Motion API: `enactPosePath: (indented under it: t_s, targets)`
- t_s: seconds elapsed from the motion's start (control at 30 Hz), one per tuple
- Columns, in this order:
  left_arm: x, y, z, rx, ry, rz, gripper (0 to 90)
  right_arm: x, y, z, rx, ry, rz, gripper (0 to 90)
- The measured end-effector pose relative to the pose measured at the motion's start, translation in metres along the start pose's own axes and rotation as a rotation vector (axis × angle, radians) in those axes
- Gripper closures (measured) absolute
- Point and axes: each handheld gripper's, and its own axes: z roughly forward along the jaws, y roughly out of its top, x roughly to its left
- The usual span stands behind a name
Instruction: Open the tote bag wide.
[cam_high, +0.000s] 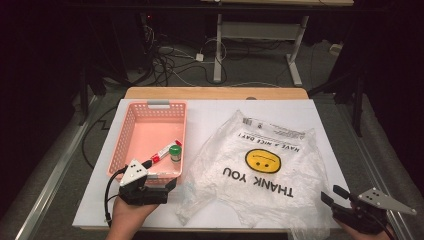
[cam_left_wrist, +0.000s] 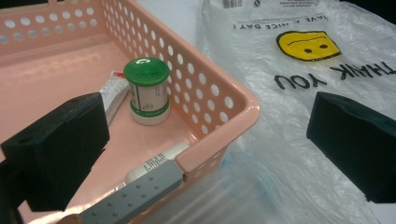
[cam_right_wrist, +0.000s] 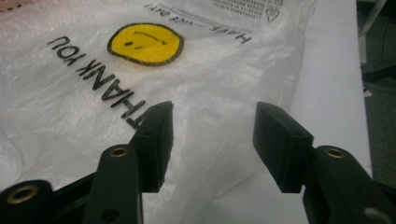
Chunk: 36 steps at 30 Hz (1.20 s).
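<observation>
A pink perforated basket (cam_high: 159, 104) stands on the left of the white table top. Inside it are a small jar with a green lid (cam_high: 175, 152), upright, and a red-and-white tube (cam_high: 165, 150) lying beside it. My left gripper (cam_high: 165, 182) sits at the basket's near right corner, open. In the left gripper view its jaws (cam_left_wrist: 205, 140) stand wide on either side of that corner (cam_left_wrist: 224, 100), above the jar (cam_left_wrist: 146, 88). A crumpled clear plastic bag (cam_high: 260, 165) with a yellow smiley lies to the right. My right gripper (cam_high: 333, 195) is open just off the bag's near right edge (cam_right_wrist: 210, 93), with nothing between the jaws.
A second white tube (cam_left_wrist: 156, 163) lies in the basket's near corner, next to a grey handle piece (cam_left_wrist: 133, 196) on the rim. The table's near edge runs just under both hands. Cables (cam_high: 170, 60) and a desk frame (cam_high: 218, 45) are on the floor beyond the table.
</observation>
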Motion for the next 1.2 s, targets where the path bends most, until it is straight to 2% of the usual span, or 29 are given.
enactPosePath:
  t_s: [0.13, 0.2, 0.23, 0.37, 0.5, 0.63, 0.8, 0.83, 0.9, 1.0, 1.03, 1.13, 1.2]
  targets:
    - [-0.001, 0.000, -0.001, 0.002, -0.012, -0.015, 0.0, -0.010, 0.008, 0.012, 0.003, -0.006, 0.004, 40.2]
    - [-0.001, 0.000, 0.001, 0.011, -0.026, -0.021, 0.0, -0.021, 0.017, 0.025, 0.014, -0.010, 0.005, 38.1]
    - [-0.001, -0.001, 0.001, 0.008, -0.031, -0.026, 0.0, -0.027, 0.022, 0.031, 0.020, -0.028, -0.004, 38.1]
    - [0.000, -0.005, 0.001, -0.025, -0.054, -0.044, 0.0, -0.054, 0.038, 0.056, 0.023, -0.039, 0.014, 36.3]
    - [0.001, -0.009, -0.001, -0.030, -0.047, -0.055, 0.0, -0.068, 0.051, 0.084, 0.040, -0.036, -0.003, 36.3]
    - [0.002, -0.012, -0.002, -0.015, -0.034, -0.067, 0.0, -0.081, 0.066, 0.111, 0.057, -0.030, 0.005, 36.1]
    - [0.001, -0.014, -0.004, 0.000, -0.005, -0.041, 0.0, -0.097, 0.082, 0.145, 0.081, -0.025, 0.029, 31.5]
    - [0.000, -0.015, -0.004, -0.001, 0.002, -0.039, 0.0, -0.104, 0.091, 0.156, 0.075, -0.009, 0.042, 29.7]
    - [0.000, -0.015, -0.005, -0.004, 0.006, -0.041, 0.0, -0.106, 0.094, 0.162, 0.075, -0.004, 0.045, 27.8]
    - [0.000, -0.017, -0.008, -0.010, 0.015, -0.037, 0.0, -0.109, 0.103, 0.180, 0.119, 0.017, 0.035, 22.4]
    - [0.001, -0.017, -0.009, -0.012, 0.017, -0.037, 0.0, -0.110, 0.105, 0.191, 0.145, 0.037, 0.030, 18.9]
    - [0.001, -0.018, -0.011, -0.018, 0.019, -0.045, 0.0, -0.106, 0.106, 0.200, 0.169, 0.057, 0.019, 15.3]
    - [0.001, -0.019, -0.013, -0.022, 0.022, -0.047, 0.0, -0.101, 0.104, 0.206, 0.195, 0.074, -0.007, 14.2]
